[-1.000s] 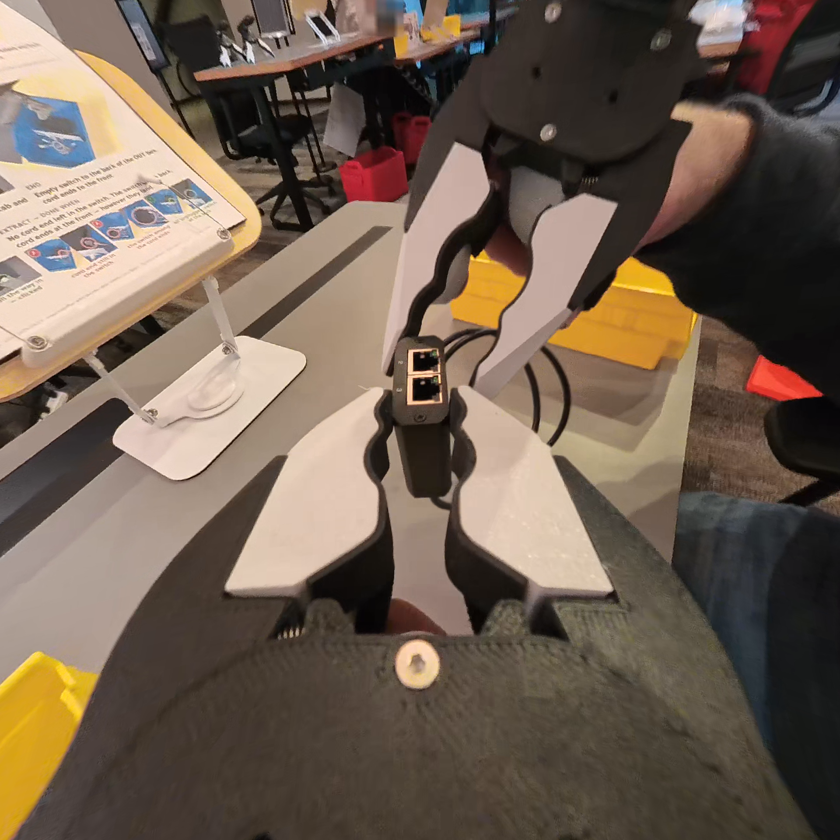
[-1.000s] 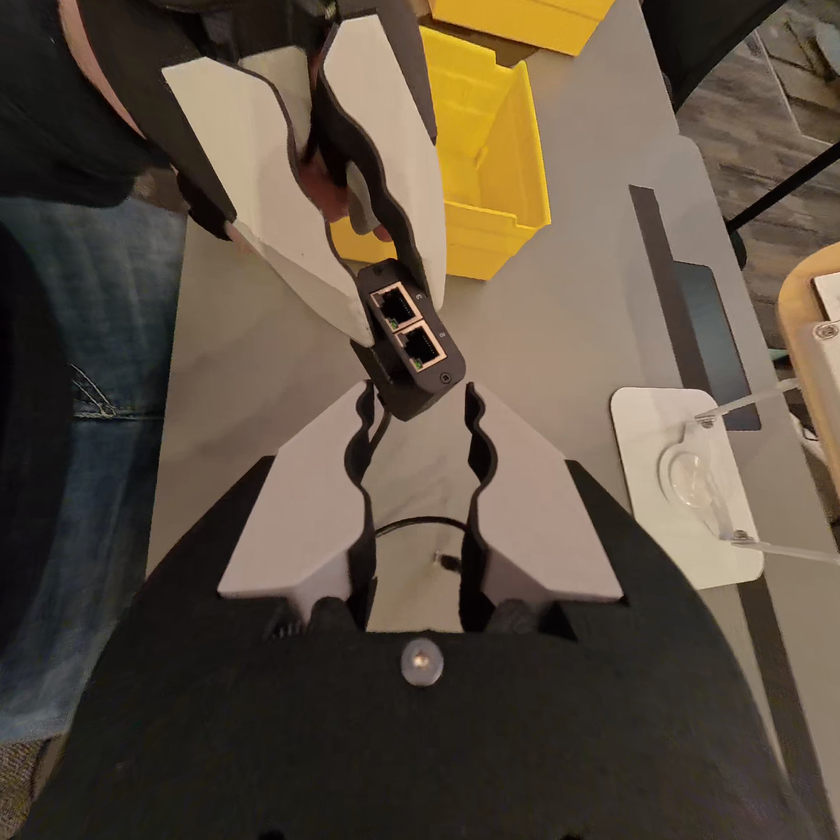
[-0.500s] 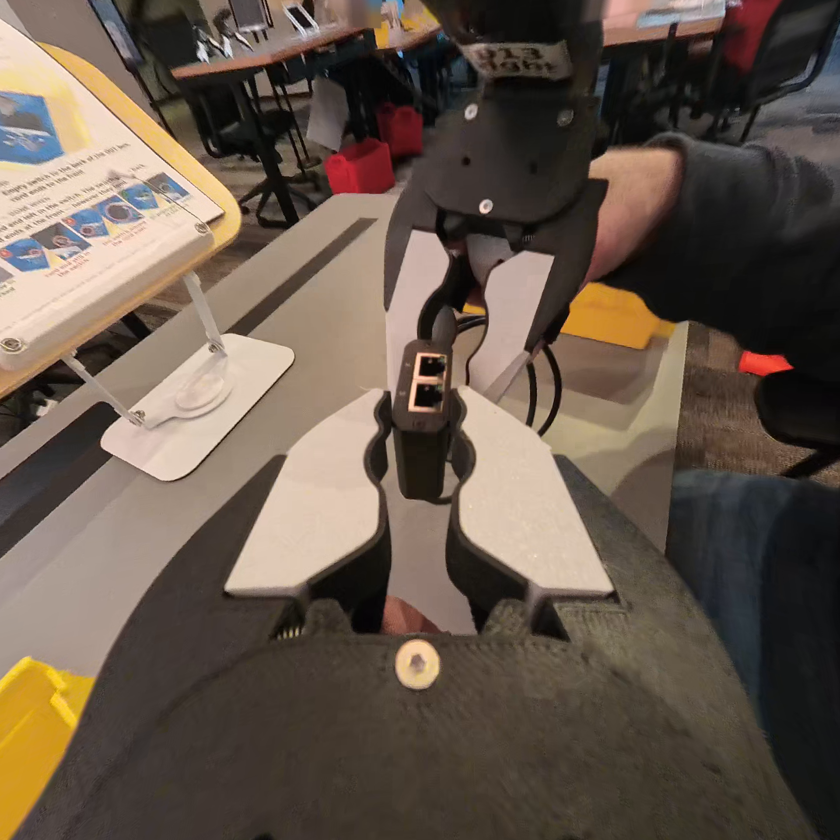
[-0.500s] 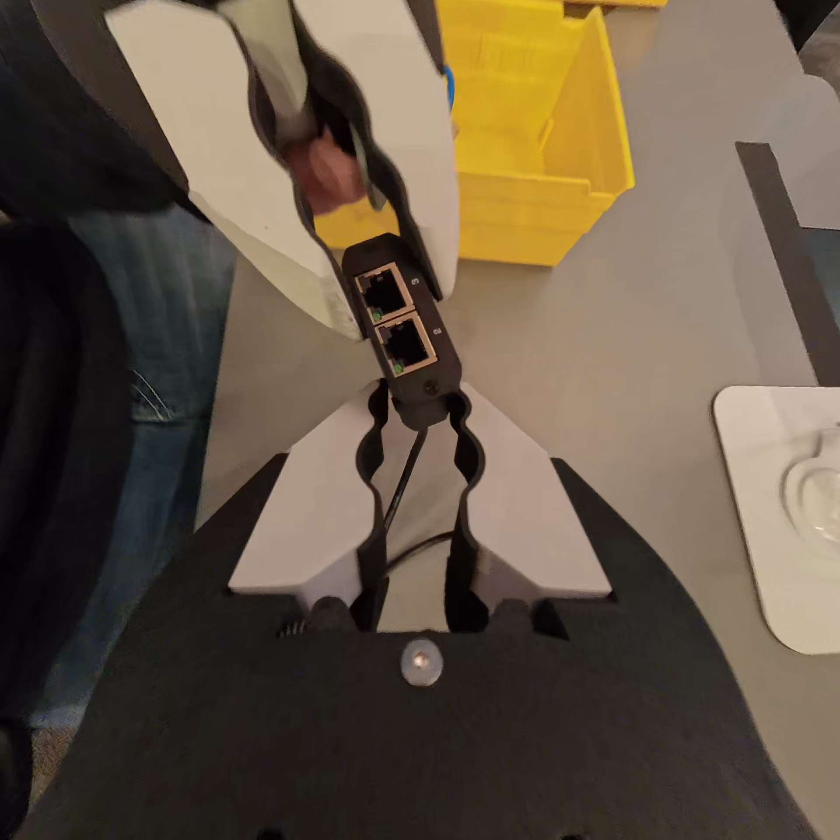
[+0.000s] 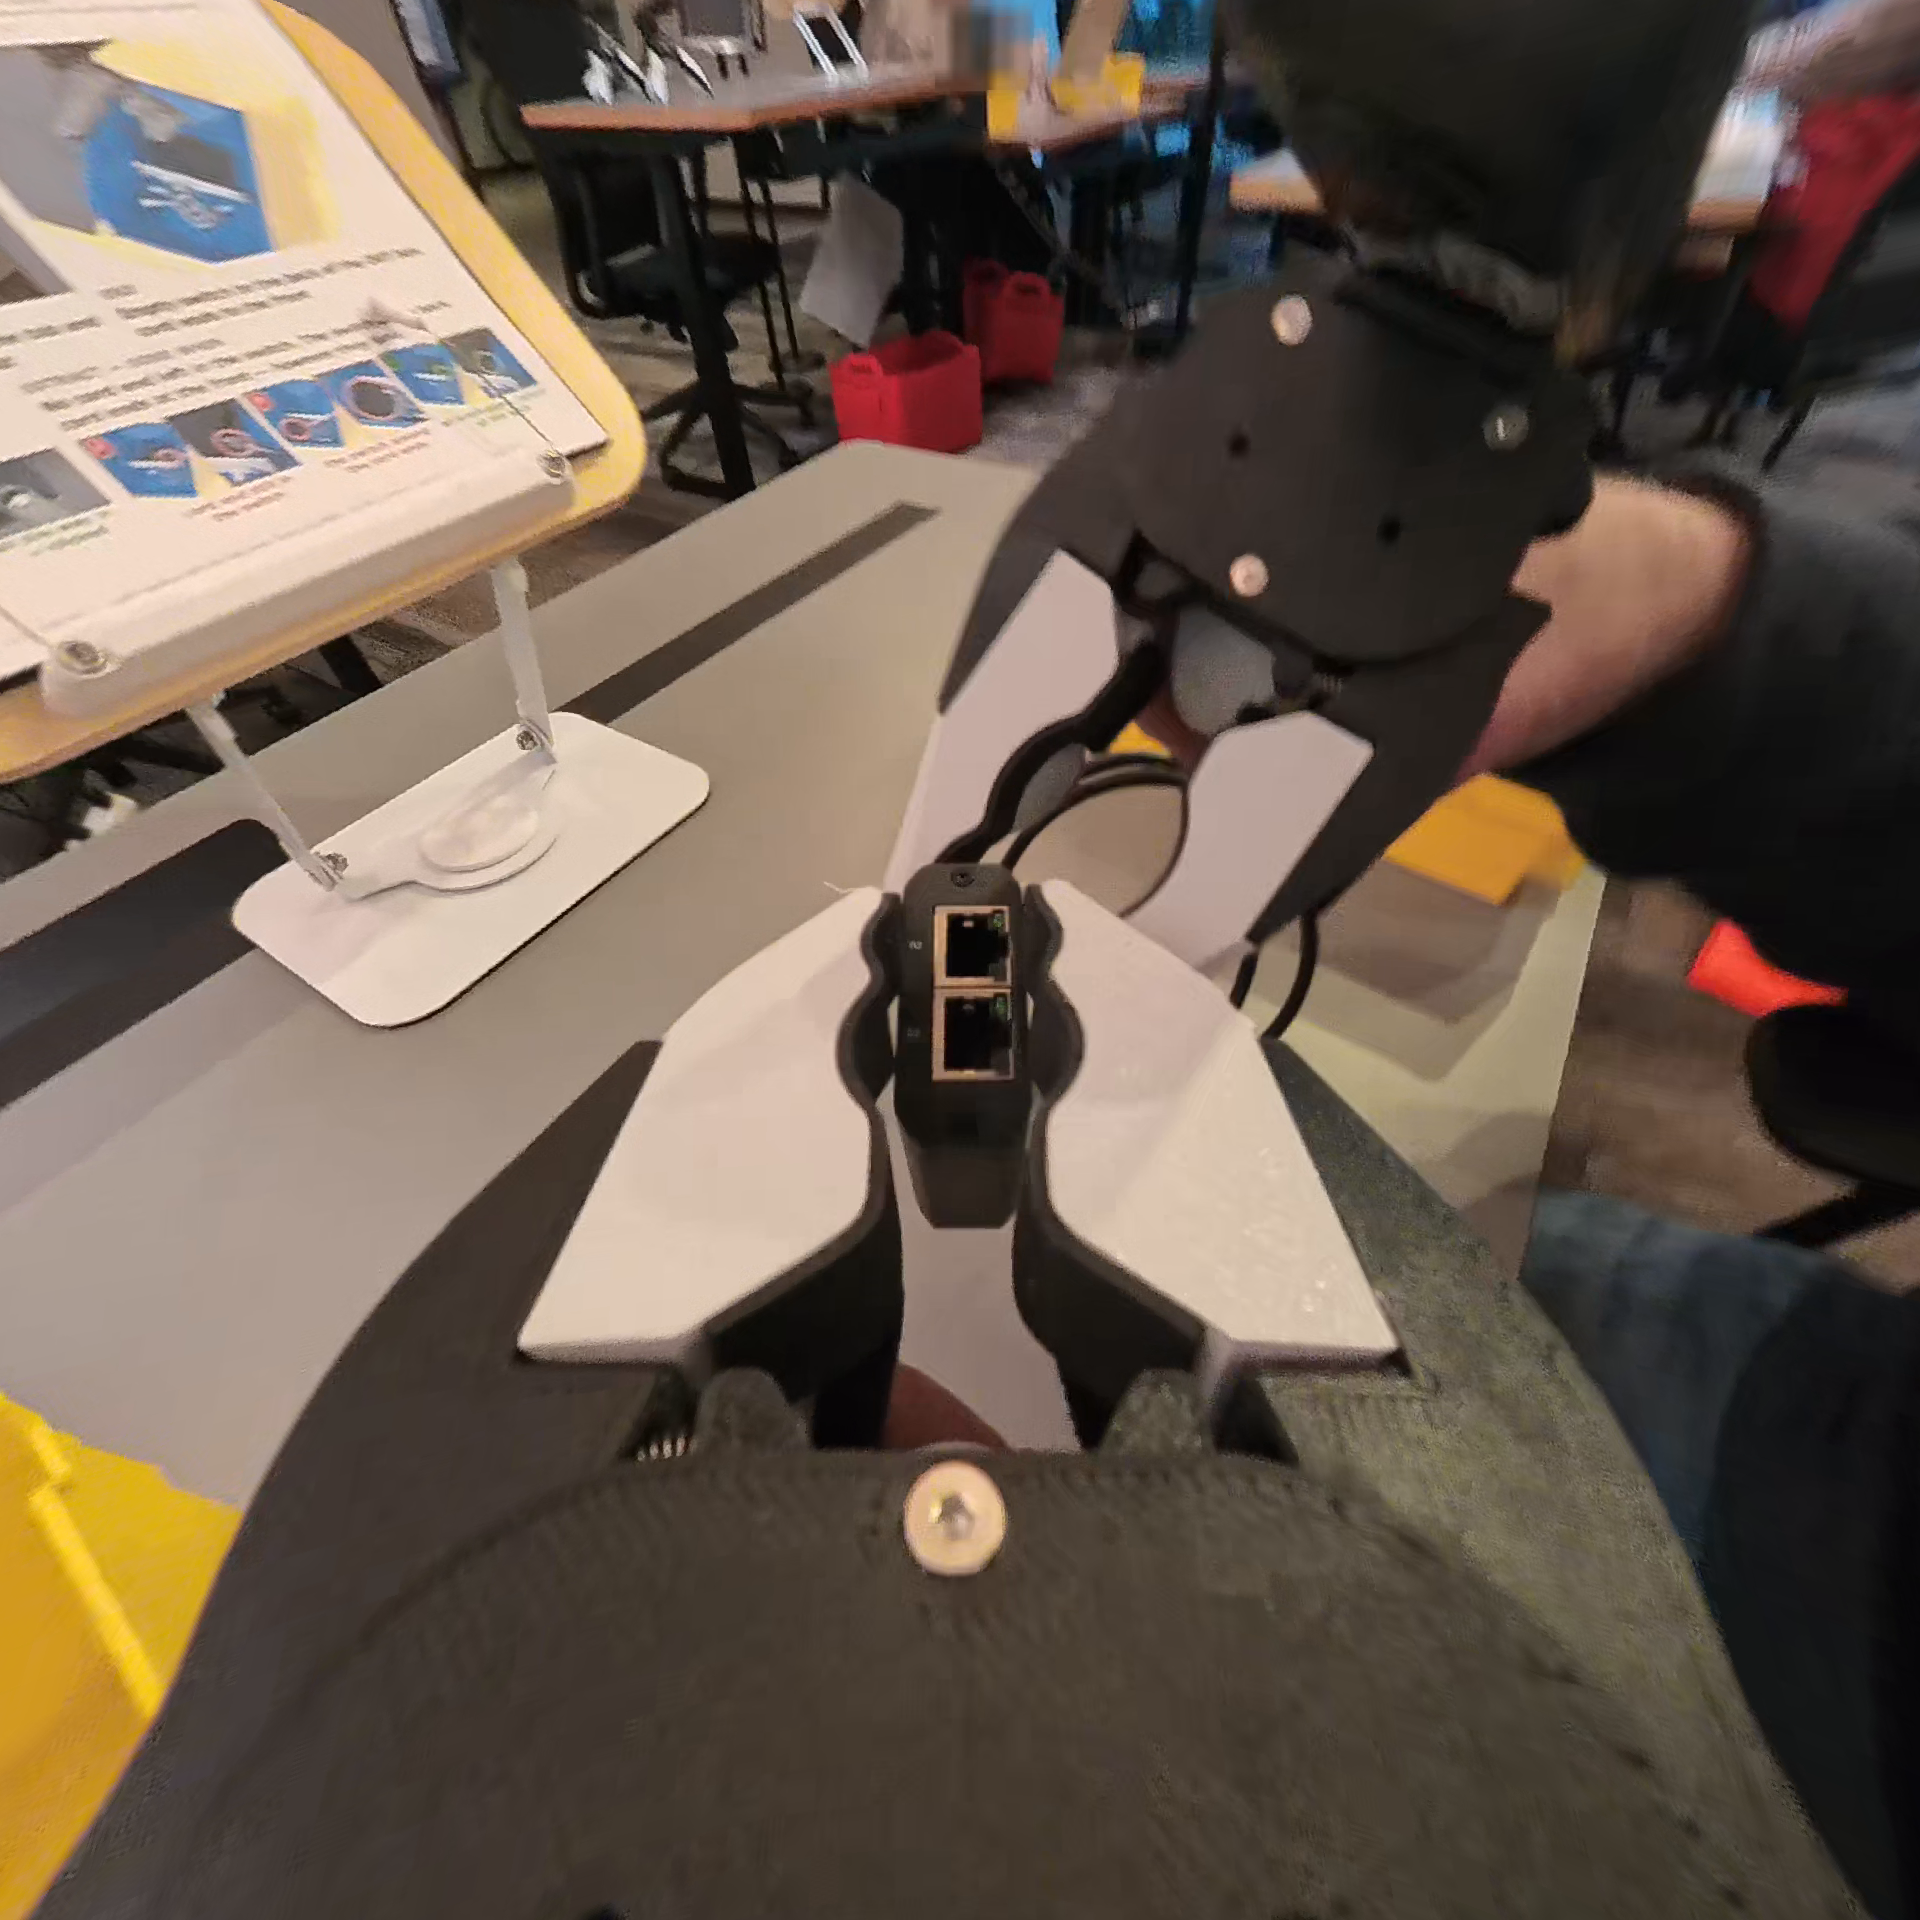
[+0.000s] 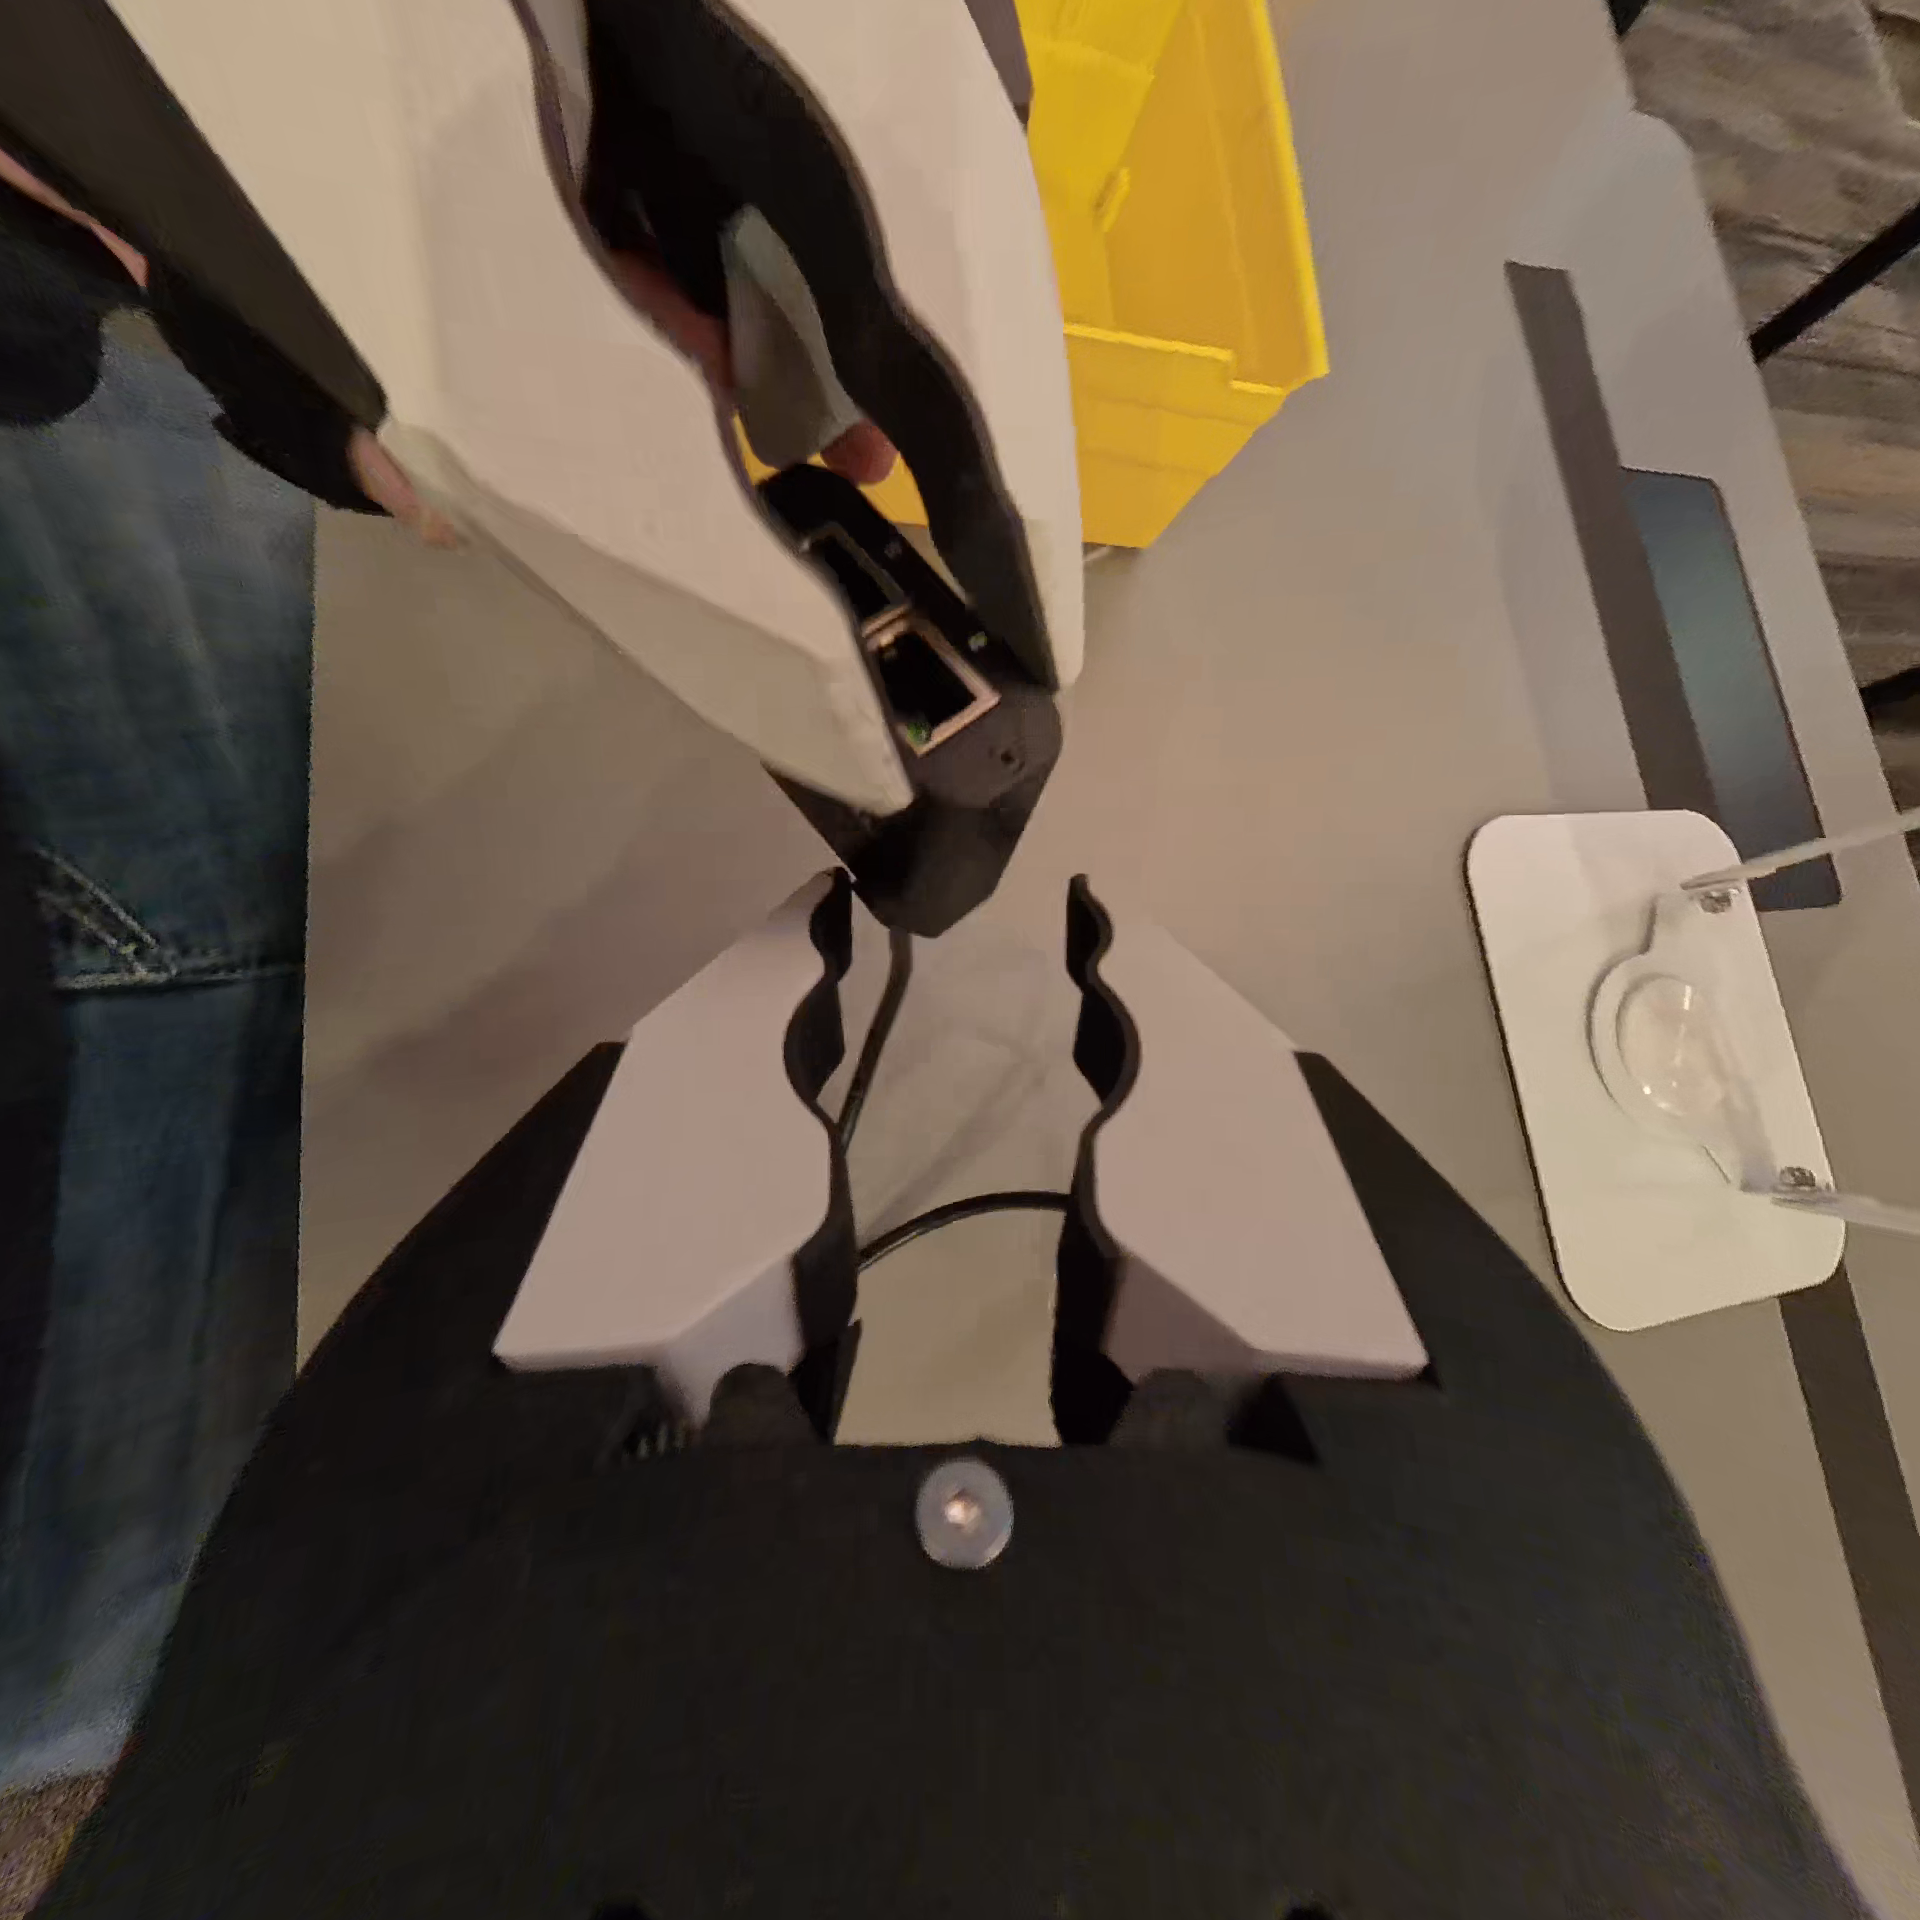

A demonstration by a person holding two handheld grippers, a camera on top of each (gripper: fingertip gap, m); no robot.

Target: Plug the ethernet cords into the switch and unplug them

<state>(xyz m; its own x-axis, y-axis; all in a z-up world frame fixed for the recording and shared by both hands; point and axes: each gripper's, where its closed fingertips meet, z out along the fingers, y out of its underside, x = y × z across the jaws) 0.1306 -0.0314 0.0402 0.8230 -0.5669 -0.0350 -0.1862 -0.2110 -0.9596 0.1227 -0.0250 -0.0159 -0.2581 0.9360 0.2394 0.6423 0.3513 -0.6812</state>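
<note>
Switch [image 5: 964, 1013] in raised left gripper [image 5: 961, 914]

Grey worktop [image 5: 343, 1091] in foreground, dark strip running along it. White stand base [image 5: 473, 873] sits on it, tilted instruction board [image 5: 260, 343] above. Yellow bin [image 6: 1174, 260] near worktop's far edge. Behind: long tables [image 5: 790, 104], dark chairs [image 5: 686, 281], red bins [image 5: 906, 390] on patterned floor. Warm indoor light.

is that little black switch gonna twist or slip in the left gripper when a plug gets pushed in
Probably a little. The small black two-port switch is held only by its narrow sides in the left gripper, and its smooth casing may slide. It looks rigid and light. The thin black cable trailing off it could tug.
</note>
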